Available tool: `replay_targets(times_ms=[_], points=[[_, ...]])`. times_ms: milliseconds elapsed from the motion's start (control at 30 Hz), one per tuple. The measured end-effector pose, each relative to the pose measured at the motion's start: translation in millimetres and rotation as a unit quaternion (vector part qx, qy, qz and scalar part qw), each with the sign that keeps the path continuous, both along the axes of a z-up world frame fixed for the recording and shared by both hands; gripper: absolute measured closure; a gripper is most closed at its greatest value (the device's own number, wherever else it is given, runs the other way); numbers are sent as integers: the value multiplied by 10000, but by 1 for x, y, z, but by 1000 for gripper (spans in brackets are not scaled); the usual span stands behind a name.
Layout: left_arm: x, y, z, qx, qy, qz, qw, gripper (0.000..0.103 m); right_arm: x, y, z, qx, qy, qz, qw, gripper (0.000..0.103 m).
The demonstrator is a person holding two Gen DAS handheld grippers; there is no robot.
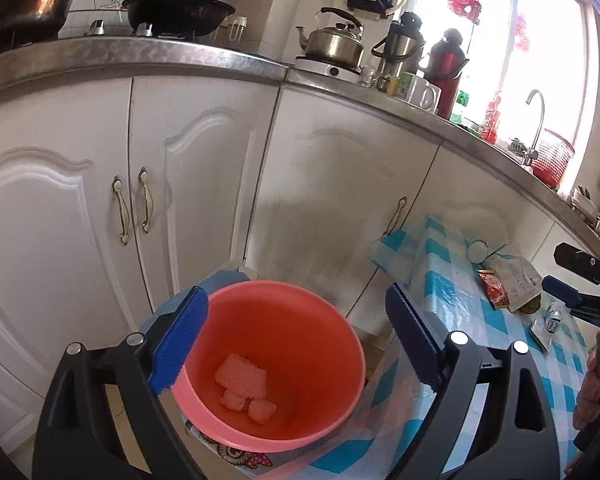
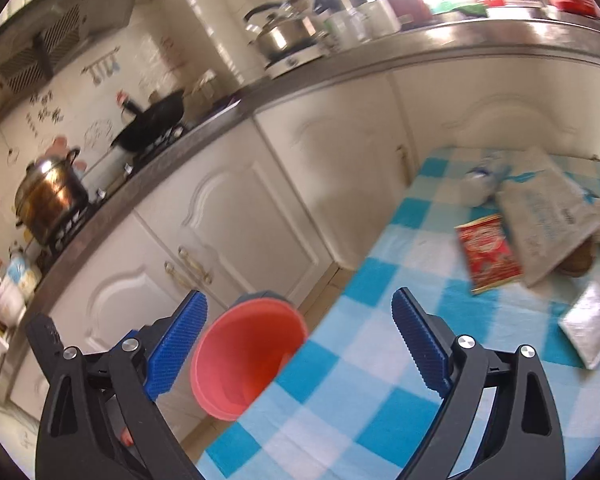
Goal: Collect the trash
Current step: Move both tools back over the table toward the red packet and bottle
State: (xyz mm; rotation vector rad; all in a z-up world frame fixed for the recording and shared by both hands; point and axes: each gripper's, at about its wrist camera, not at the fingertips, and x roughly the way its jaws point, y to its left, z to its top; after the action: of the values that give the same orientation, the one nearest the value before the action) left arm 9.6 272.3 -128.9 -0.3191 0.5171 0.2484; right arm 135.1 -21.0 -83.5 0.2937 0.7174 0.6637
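A pink bin (image 1: 284, 320) stands beside the checked table (image 1: 440, 264) and holds several crumpled paper pieces (image 1: 244, 384). My left gripper (image 1: 296, 344) is open and empty, just above the bin's mouth. The bin also shows in the right wrist view (image 2: 244, 360). My right gripper (image 2: 300, 344) is open and empty above the table's left edge; it shows in the left wrist view (image 1: 572, 300) at the far right. On the table lie a red packet (image 2: 486, 252), a grey paper bag (image 2: 548, 216), a silver wrapper (image 2: 590, 324) and a small white bottle (image 2: 480, 184).
White cabinets (image 1: 160, 200) with handles stand behind the bin under a steel counter (image 1: 180, 56) carrying a wok (image 1: 180, 12), kettle (image 1: 332, 40) and flasks. A brown item (image 2: 580, 260) lies partly under the grey bag.
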Motion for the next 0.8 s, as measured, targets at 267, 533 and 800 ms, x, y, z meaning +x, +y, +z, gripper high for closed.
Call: replay_targets(times_ms=[267, 533, 800], points=[[13, -74, 25, 674, 123, -616, 9957, 12, 10, -119, 14, 640, -158, -1194, 9907, 9], [31, -130, 28, 730, 374, -1210, 9893, 12, 19, -227, -3, 1040, 47, -2270, 9683, 9], [51, -180, 27, 845, 598, -1742, 9793, 12, 35, -292, -38, 1014, 575, -2833, 9519, 9]])
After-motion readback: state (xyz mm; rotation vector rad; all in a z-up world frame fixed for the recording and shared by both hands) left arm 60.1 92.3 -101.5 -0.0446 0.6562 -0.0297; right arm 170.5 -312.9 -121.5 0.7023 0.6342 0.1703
